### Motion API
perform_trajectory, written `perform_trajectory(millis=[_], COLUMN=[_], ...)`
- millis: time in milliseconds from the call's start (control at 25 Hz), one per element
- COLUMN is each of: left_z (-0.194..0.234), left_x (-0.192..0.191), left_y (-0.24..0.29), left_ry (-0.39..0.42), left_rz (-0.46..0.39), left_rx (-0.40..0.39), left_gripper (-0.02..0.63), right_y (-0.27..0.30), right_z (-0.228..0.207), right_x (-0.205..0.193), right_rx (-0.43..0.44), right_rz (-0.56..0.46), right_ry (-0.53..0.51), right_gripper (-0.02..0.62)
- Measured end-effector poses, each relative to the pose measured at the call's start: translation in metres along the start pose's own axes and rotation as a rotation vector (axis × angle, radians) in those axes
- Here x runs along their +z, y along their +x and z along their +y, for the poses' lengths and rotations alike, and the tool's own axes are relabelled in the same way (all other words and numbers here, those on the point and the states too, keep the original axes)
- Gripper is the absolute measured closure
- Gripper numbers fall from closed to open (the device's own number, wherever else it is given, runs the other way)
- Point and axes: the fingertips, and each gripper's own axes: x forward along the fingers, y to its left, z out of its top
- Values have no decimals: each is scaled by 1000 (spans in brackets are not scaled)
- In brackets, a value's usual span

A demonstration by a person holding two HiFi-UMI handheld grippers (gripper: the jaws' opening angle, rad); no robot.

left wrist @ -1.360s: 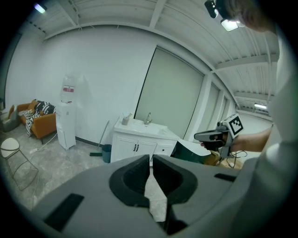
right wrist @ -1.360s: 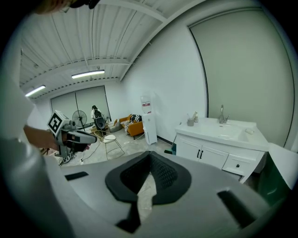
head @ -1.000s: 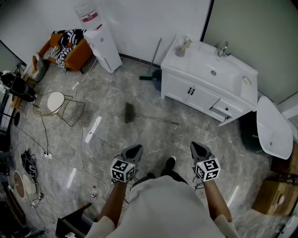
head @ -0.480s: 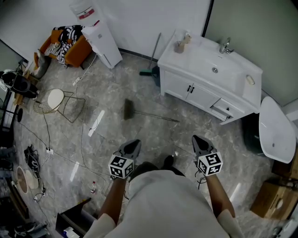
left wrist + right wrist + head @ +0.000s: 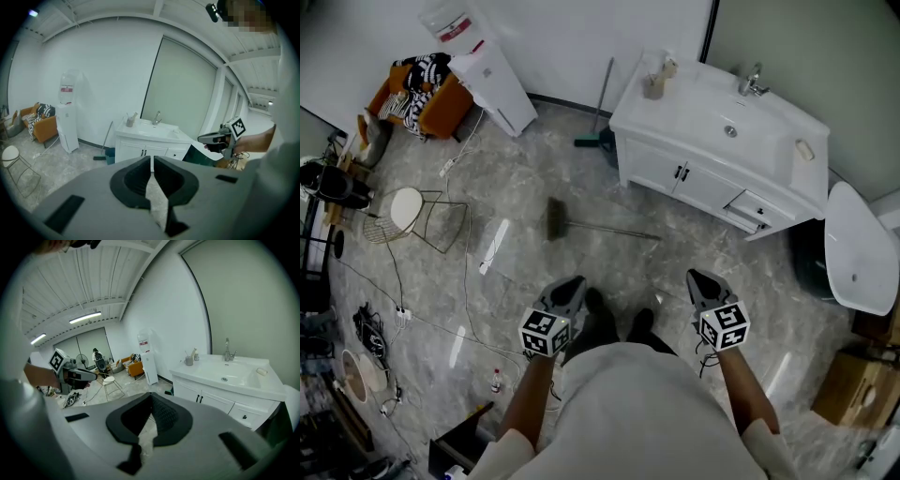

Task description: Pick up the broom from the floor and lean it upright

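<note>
Grey marbled floor point(image 5: 516, 281) of a washroom-like space, seen from above. Broom point(image 5: 602, 228) lies flat on it, with the bristle head toward the left of the head view. Its thin handle runs right toward the white vanity point(image 5: 712, 173), the tip short of the cabinet front. Nothing touches it. Left gripper point(image 5: 571, 286) and right gripper point(image 5: 701, 281) are held out ahead of the person's torso, both nearer the camera than the broom and well apart from it. Each gripper view shows its jaws pressed together with nothing between them. Judgement: approach step, pickup not yet begun. Next move calls for closing on the handle, spreading at least one pair of jaws, dropping to floor level and pinching the thin rod. Mid-handle probably balances best. Then swing it upright. Likely leaning spot is the wall beside the vanity, where a second long-handled sweeper point(image 5: 602, 103) already stands. Farther out: water dispenser point(image 5: 492, 80), wire stool point(image 5: 420, 211), loose cables point(image 5: 441, 326) to step around.
</note>
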Motion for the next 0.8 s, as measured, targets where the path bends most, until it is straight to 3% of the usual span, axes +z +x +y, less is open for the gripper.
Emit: perform_trajectory(millis=[520,800], left_z=[101,160], left_x=[-18,-55], left_y=[64,106], left_ry=[25,116], left_rz=[130,217], left_rx=[-147,-219], left_gripper=[583,583], right_y=[88,154], right_z=[3,19], right_x=[-1,-16], right_rx=[-89,-132], right_rz=[126,177], right_ry=[1,10], right_gripper=[594,594])
